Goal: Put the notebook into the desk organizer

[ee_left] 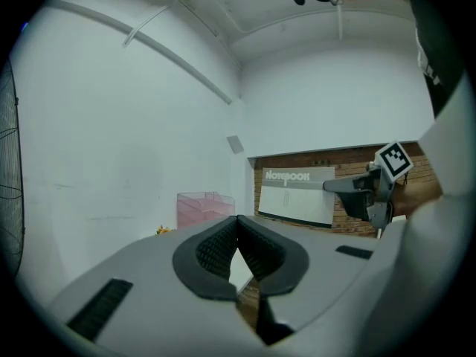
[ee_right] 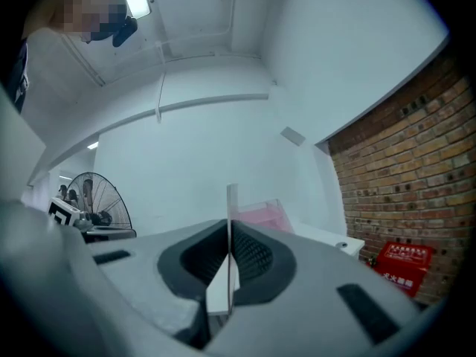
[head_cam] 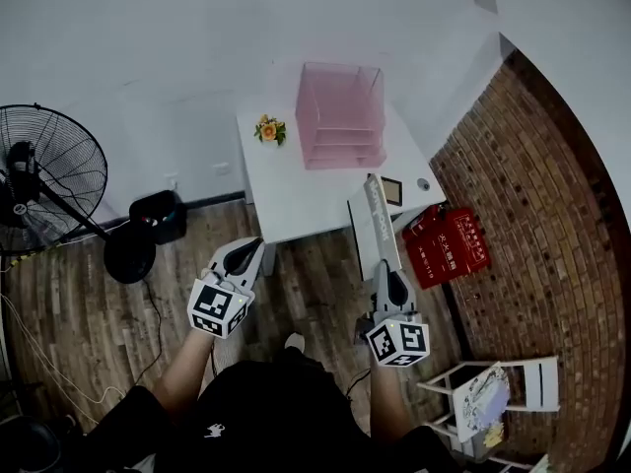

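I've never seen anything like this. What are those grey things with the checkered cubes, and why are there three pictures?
No robot here: a person holds a two-jaw gripper in each hand. The head view comes from a camera on the person's head, looking down; each other picture comes from a camera riding on one gripper, looking along its jaws. Ahead stands a white table with a pink desk organizer and a small flower. The right gripper is clamped on a notebook held on edge; the left gripper is shut and empty.
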